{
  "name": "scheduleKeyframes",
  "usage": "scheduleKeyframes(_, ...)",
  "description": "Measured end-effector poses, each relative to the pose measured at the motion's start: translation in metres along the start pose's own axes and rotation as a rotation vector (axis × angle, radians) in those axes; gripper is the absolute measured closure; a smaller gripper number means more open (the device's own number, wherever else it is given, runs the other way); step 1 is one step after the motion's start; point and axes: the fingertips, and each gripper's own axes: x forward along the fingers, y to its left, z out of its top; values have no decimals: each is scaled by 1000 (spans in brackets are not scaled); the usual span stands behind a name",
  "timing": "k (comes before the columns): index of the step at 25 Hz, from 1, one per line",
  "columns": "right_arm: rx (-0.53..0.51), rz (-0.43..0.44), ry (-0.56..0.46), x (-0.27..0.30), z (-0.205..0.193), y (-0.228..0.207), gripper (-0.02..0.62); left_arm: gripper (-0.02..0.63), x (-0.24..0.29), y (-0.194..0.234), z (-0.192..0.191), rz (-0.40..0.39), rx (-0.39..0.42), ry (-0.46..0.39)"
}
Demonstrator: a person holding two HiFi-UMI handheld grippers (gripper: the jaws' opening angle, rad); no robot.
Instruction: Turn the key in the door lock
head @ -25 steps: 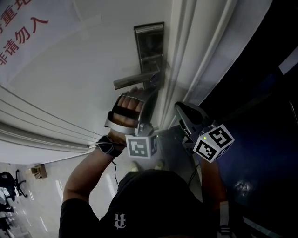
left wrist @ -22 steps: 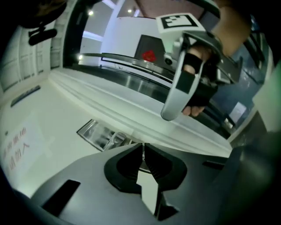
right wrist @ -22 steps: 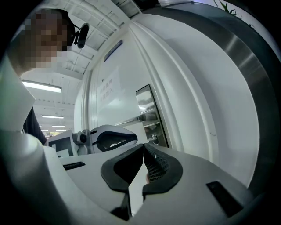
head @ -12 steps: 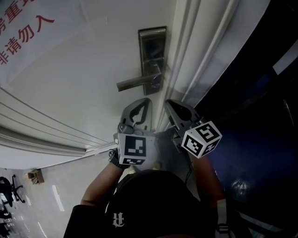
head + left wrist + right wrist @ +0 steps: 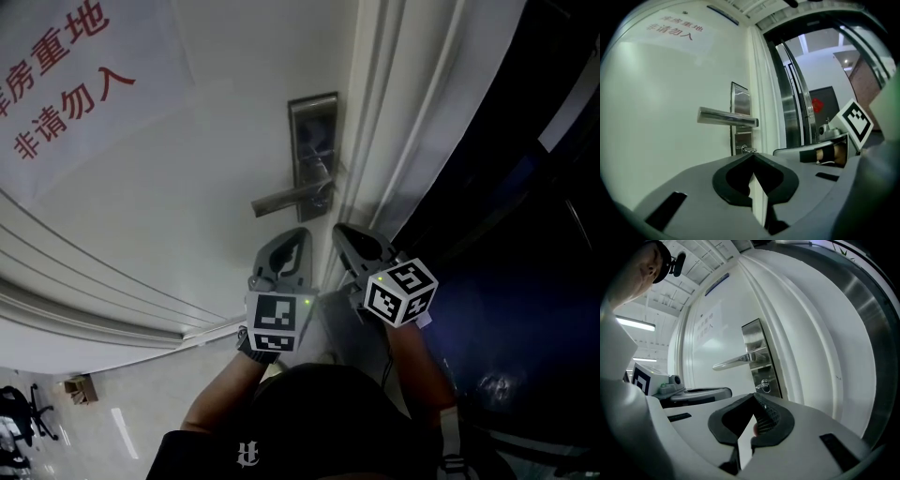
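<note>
**Desk:** Pictured, from left?

**Photographer:** Left gripper (image 5: 299,232), tips pressed together on nothing, poised just under lever (image 5: 286,199) of door (image 5: 187,216).

**Desk:** And key?

**Photographer:** Seated in lock (image 5: 740,138) below lever, head of key (image 5: 748,150) jutting out, clear of both tools. Then right gripper (image 5: 339,230), likewise pinched closed and empty, near door edge.

**Desk:** Ahead of the turn, or past it?

**Photographer:** Impossible to call. Fits closing in on key as much as backing off once turned. Angle of key too small to read.

**Desk:** Doing it well, either way?

**Photographer:** Likely a matter of keeping beneath lever, sparing it a knock. For any grip: parting jaws ahead of contact, squaring on flat head, twisting about keyhole axis, never prying sideways.
</note>
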Motion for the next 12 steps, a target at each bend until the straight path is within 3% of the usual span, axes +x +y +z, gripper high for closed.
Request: scheduleKeyframes(12, 6, -58, 13, 1, -4, 3, 581, 599, -3, 7, -2, -46, -6, -5)
